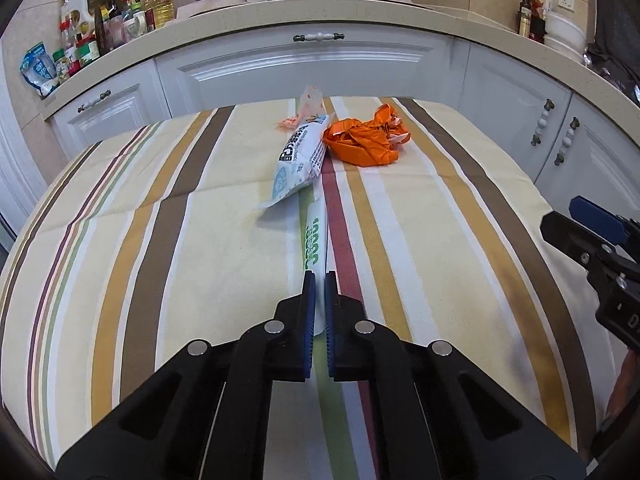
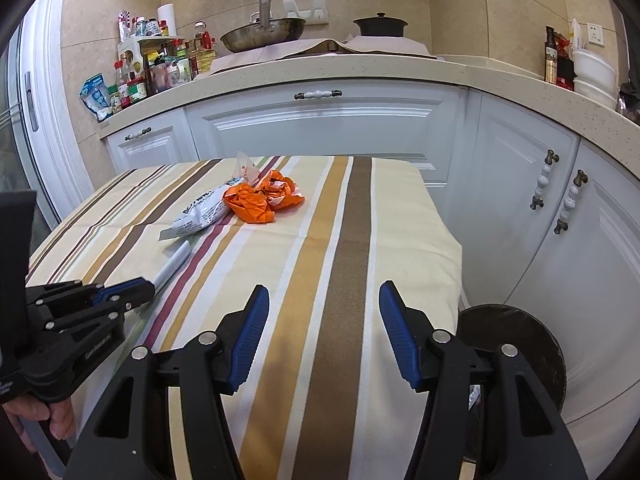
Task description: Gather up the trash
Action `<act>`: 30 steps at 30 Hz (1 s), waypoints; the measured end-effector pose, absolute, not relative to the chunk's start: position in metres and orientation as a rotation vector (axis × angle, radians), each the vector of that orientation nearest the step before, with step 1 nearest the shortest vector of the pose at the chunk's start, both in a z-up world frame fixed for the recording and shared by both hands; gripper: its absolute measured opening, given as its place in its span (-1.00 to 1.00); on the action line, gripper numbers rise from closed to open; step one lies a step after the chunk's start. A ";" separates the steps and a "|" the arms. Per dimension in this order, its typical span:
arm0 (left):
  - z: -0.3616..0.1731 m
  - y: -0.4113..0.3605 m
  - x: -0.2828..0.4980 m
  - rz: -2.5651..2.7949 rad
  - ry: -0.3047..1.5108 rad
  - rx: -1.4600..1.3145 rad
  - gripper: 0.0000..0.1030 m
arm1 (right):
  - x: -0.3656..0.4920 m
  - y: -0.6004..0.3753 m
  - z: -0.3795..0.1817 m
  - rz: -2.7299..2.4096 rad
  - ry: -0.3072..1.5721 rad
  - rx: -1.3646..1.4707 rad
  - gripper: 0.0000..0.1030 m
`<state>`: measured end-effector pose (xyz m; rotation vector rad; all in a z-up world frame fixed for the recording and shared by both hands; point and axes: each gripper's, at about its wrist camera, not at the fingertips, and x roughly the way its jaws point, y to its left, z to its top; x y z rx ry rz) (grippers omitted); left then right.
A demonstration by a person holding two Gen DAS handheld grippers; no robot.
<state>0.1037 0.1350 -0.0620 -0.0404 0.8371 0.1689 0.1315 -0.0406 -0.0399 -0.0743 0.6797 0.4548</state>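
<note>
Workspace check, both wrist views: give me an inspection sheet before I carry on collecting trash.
Surface: striped tablecloth covers the table, with fold creases.
Job's things: white tube with green print, near end between the left gripper's pads; white printed wrapper beyond it; crumpled orange bag beside the wrapper; a small clear wrapper behind.
Clutter: nothing else seen on the cloth.
Grippers: left gripper shut on the tube; right gripper open, empty, above the cloth.
Cables: nothing seen.
Surroundings: dark round bin beside the table; white cabinets, wok, bottles on the counter.
</note>
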 end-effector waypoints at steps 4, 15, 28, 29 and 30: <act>-0.060 0.143 0.096 0.177 0.826 -0.058 -0.93 | 0.130 -0.034 -0.038 0.466 0.674 -0.081 0.10; -0.057 0.167 0.082 0.207 0.802 -0.103 -0.94 | 0.131 -0.019 -0.039 0.490 0.686 -0.103 0.10; -0.045 0.201 0.075 0.289 0.764 -0.136 -0.95 | 0.152 0.009 -0.032 0.539 0.676 -0.118 0.10; -0.044 0.205 0.075 0.299 0.760 -0.138 -0.95 | 0.154 0.013 -0.032 0.545 0.678 -0.114 0.10; -0.042 0.210 0.075 0.307 0.756 -0.141 -0.95 | 0.155 0.016 -0.031 0.551 0.679 -0.111 0.10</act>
